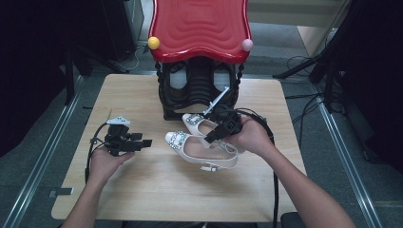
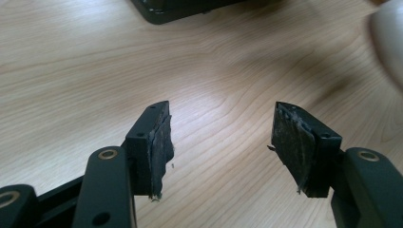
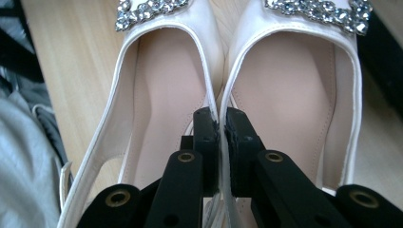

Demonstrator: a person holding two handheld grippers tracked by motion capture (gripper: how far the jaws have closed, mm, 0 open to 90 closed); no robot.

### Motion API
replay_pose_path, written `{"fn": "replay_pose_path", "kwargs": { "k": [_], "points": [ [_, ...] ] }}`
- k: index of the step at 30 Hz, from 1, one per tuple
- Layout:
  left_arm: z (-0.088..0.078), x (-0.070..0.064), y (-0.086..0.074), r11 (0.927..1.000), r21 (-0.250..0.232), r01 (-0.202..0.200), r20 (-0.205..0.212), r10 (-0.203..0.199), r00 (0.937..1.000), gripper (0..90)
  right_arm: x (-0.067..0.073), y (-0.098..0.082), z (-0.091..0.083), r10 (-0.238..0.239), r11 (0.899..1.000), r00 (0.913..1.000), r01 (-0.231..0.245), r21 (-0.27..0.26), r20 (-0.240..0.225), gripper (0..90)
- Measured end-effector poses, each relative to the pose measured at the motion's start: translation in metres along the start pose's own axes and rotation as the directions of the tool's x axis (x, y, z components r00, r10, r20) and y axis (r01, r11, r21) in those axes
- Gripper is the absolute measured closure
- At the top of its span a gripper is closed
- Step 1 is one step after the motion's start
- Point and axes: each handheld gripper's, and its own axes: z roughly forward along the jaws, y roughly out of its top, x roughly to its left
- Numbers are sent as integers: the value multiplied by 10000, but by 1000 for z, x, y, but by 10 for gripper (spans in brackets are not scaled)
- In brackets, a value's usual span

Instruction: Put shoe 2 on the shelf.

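Shoes' (image 3: 280, 95) touching inner walls between right tongs (image 3: 221, 118), close-up.

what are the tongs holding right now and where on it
The right tongs pinch the two white shoes together by their touching inner side walls, one jaw inside each shoe. The left tongs are open over the table, holding nothing.

Two cream patent slingback shoes (image 1: 204, 147) with rhinestone buckles, lying side by side at the 3 o'clock side of the one light wooden table (image 1: 142, 190). One black shoe rack (image 1: 197, 90) with a glossy red wavy top at 12 o'clock, bearing two ball knobs: one yellow (image 1: 153, 42), one pink (image 1: 247, 45). Two black handheld grippers: left gripper (image 1: 147, 142), right gripper (image 1: 209, 139).
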Motion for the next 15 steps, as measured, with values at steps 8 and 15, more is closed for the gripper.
{"fn": "replay_pose_path", "kwargs": {
  "k": [8,15],
  "points": [
    [-12,5,-9,9998,-80,198,-223,-200,9996,394,7,25,-27,-1145,9934,9917,1142,-88,-579,858],
    [-17,7,-14,9994,-133,322,-331,-327,9989,394,18,46,-56,-1696,9831,9797,1605,-883,-1069,858]
  ]
}}
